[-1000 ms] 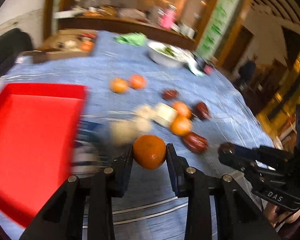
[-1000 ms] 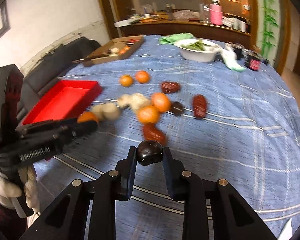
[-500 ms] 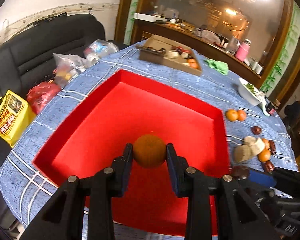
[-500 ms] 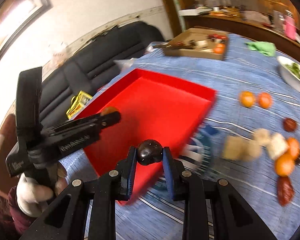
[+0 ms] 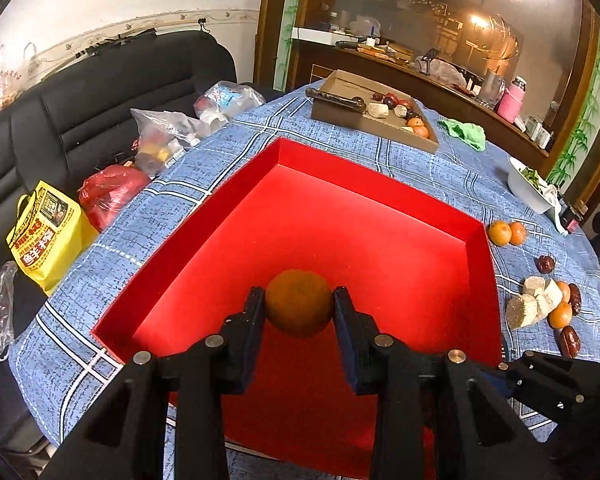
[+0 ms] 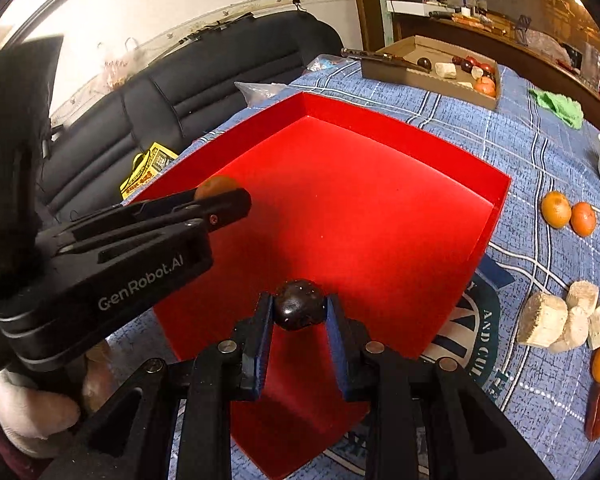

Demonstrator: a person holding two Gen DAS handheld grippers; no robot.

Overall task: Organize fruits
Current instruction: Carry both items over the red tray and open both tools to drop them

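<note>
Left gripper [image 5: 299, 308] over the red tray [image 5: 340, 184], jaws easing apart with the orange [image 5: 299, 303] between them, both pads touching its dull, pebbled skin. Underside of that fruit masked by the fingers; contact with the tray floor beneath not discernible. Tray: smooth, matte, shallow, straight-walled, its near edge cut off by the claw's black frame.

Right gripper [image 6: 299, 312] above the tray's near corner, jaws opening, glossy dark round fruit [image 6: 299, 309] between blue-lined pads that meet it on both sides. Kind of fruit hard to make out. To that claw's left, the left gripper seen side-on, printed lettering on its body, orange mostly hidden behind its fingers; gloved hand [image 6: 28, 412] cut off at the frame's lower left.

Right of both claws, on the blue checked tablecloth [image 5: 440, 168]: two small oranges [image 6: 568, 212], wrinkled red dates [image 6: 599, 410], chalky white chunks [image 6: 560, 320], some cropped by the lens edge. Far ahead, a flat cardboard box [image 5: 376, 112] of mixed pieces, contents too small to identify. Left of the table, a black padded sofa [image 5: 100, 96] with crinkled plastic bags [image 5: 168, 136].
</note>
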